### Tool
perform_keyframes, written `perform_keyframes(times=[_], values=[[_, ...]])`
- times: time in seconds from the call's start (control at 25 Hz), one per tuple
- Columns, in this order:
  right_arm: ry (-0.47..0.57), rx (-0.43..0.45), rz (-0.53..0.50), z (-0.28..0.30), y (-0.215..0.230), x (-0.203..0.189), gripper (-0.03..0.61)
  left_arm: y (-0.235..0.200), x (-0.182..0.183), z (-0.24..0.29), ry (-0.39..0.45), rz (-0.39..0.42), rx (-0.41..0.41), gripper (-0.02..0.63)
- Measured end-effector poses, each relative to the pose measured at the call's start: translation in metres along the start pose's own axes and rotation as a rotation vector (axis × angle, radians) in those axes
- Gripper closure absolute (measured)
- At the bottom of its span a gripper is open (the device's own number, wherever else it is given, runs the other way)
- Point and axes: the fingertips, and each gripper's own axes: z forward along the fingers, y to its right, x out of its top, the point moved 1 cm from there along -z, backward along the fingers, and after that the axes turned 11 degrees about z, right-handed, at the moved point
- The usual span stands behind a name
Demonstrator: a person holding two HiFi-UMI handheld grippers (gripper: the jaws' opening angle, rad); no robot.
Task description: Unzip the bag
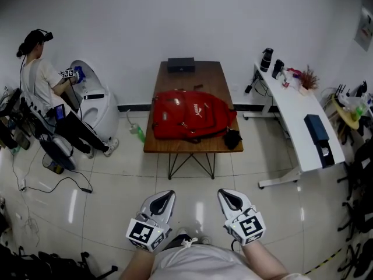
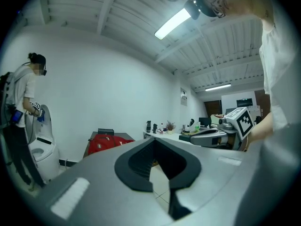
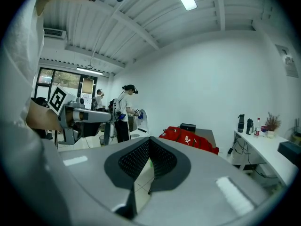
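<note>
A red backpack (image 1: 189,115) lies flat across the near half of a brown wooden table (image 1: 192,77), some way in front of me across the tiled floor. It also shows far off in the left gripper view as the red backpack (image 2: 106,142) and in the right gripper view as the red backpack (image 3: 190,139). My left gripper (image 1: 166,195) and right gripper (image 1: 226,195) are held low, close to my body, side by side and well short of the table. Both have their jaws together and hold nothing. The zip is too small to make out.
A black box (image 1: 181,64) sits at the table's far end and a small black object (image 1: 232,139) at its near right corner. A person (image 1: 41,83) works at a white pod-shaped machine (image 1: 96,104) on the left. A white desk (image 1: 297,118) stands on the right. A green bottle (image 1: 139,134) lies on the floor.
</note>
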Motion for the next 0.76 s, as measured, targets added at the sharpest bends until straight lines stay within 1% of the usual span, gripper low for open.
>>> perform_keyframes(times=[0.12, 0.28, 0.4, 0.48, 0.56, 0.76], values=[[-0.018, -0.003, 0.017, 0.002, 0.001, -0.002, 0.572, 0.001, -0.003, 0.0, -0.009, -0.009, 0.003, 0.606], [-0.012, 0.036, 0.02, 0.006, 0.0, -0.011, 0.572, 0.0, -0.006, 0.001, -0.023, -0.007, 0.003, 0.606], [-0.032, 0.021, 0.017, 0.009, -0.002, -0.007, 0.572, -0.002, -0.008, 0.001, -0.028, -0.013, 0.007, 0.606], [-0.033, 0.026, 0.01, 0.01, -0.002, -0.007, 0.572, -0.004, -0.01, 0.002, -0.032, -0.019, 0.01, 0.606], [-0.031, 0.033, 0.004, 0.012, -0.002, -0.009, 0.572, -0.006, -0.014, 0.003, -0.044, -0.034, 0.011, 0.606], [-0.047, 0.012, 0.011, 0.015, 0.0, -0.006, 0.572, -0.013, -0.025, 0.004, -0.067, -0.081, 0.028, 0.606]])
